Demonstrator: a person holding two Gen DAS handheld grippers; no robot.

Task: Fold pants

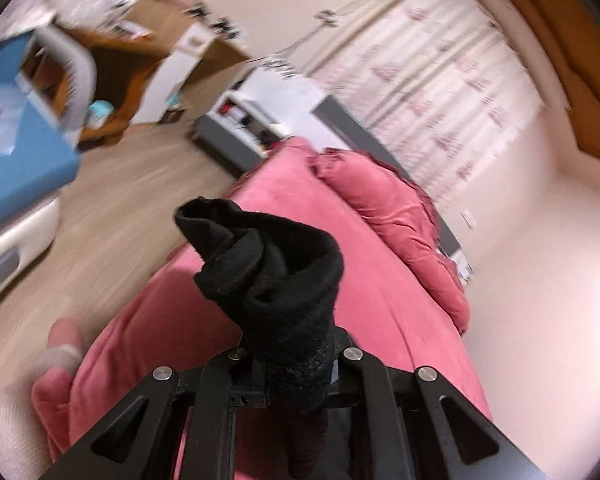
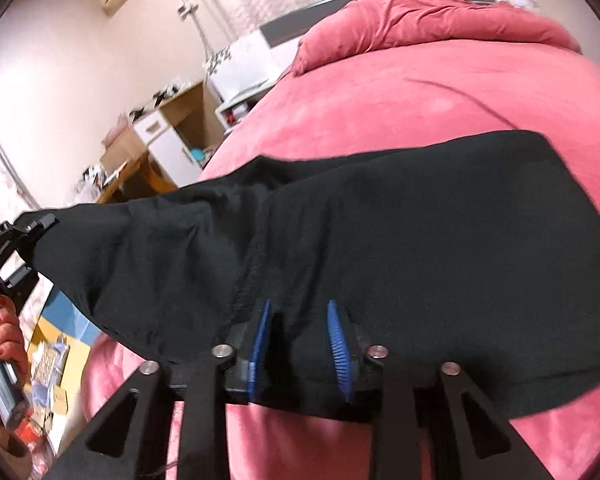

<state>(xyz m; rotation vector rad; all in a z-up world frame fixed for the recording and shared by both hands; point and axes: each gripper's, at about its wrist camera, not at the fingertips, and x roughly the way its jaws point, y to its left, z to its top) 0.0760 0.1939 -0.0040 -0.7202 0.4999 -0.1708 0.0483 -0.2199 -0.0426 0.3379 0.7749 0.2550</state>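
The black pants [image 2: 380, 240] hang stretched above the pink bed [image 2: 420, 92]. In the right wrist view my right gripper [image 2: 300, 320] has its blue pads [image 2: 260, 336] a small gap apart with the pants' near edge between them; whether they clamp it is unclear. The left gripper [image 2: 32, 228] shows at the far left, holding the pants' other end. In the left wrist view my left gripper [image 1: 292, 356] is shut on a bunched wad of black pants fabric [image 1: 268, 264] that hides its fingertips.
A pink duvet and pillow [image 1: 392, 216] lie at the head of the bed. A white bedside unit [image 1: 268, 96], wooden desk with boxes [image 1: 140, 52], and blue box [image 1: 16, 140] stand beyond wooden floor [image 1: 100, 232]. The person's hand [image 2: 0, 332] holds the left gripper's handle.
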